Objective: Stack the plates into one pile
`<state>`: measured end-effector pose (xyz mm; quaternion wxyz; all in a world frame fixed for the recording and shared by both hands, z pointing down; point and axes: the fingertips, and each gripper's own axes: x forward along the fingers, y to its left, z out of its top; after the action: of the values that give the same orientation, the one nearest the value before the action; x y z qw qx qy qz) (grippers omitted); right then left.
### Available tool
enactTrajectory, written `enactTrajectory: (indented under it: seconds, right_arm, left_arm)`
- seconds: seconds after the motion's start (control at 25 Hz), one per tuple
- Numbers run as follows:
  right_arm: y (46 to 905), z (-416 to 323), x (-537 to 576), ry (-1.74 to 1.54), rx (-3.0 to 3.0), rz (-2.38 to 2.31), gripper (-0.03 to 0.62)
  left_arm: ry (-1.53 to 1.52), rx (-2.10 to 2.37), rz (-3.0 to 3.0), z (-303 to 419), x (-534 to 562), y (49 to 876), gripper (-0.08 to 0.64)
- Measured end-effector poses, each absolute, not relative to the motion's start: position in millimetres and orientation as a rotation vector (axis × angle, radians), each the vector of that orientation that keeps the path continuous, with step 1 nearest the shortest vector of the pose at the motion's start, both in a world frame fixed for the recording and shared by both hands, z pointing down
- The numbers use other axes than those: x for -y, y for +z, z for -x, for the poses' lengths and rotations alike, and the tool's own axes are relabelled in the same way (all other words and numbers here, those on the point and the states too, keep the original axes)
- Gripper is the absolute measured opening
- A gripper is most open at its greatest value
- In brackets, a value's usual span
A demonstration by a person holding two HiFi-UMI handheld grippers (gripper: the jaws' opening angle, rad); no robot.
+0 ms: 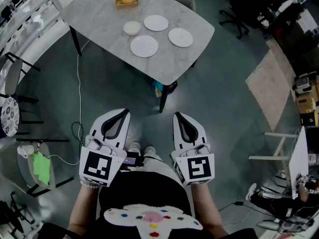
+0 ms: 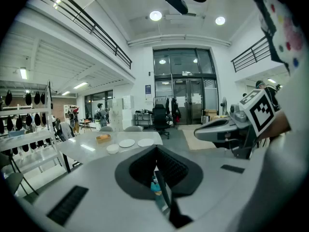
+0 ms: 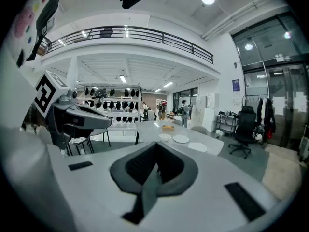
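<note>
Three white plates lie apart on a grey marble table far ahead of me, with a smaller white dish beside them. My left gripper and right gripper are held side by side close to my body, well short of the table, both shut with nothing in them. In the left gripper view the plates show small and distant beyond the shut left gripper. The right gripper view shows the plates past the shut right gripper.
A wooden tray holding something orange sits at the table's far side. A black cable runs over the floor at left by chairs. A flat board lies on the floor at right. An office chair stands behind the table.
</note>
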<state>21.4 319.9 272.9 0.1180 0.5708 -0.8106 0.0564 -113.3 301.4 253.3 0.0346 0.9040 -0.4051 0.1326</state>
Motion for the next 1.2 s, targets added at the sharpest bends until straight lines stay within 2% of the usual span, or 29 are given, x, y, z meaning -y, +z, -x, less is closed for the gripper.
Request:
enactTrajectory:
  seconds: [1.04,1.12,1.16,1.2]
  right_arm:
    - [269,-20,-315,0.171,2.400,-1.673,0.003]
    - [270,-19,-315,0.189,2.405,-1.672,0.000]
    - [271,-18,-316,0.200,2.414,-1.661,0.007]
    - [271,-16,-316,0.210,2.424,-1.647,0.093]
  left_arm:
    - [0.414,1.257,-2.712,113,-301,266,0.011]
    - [0.414,1.260,-2.694,113,-301,268,0.037]
    - [0.416,1.256,-2.690,112,-301,268,0.075]
    - [0.417,1.251,-2.687,111,-301,268,0.127]
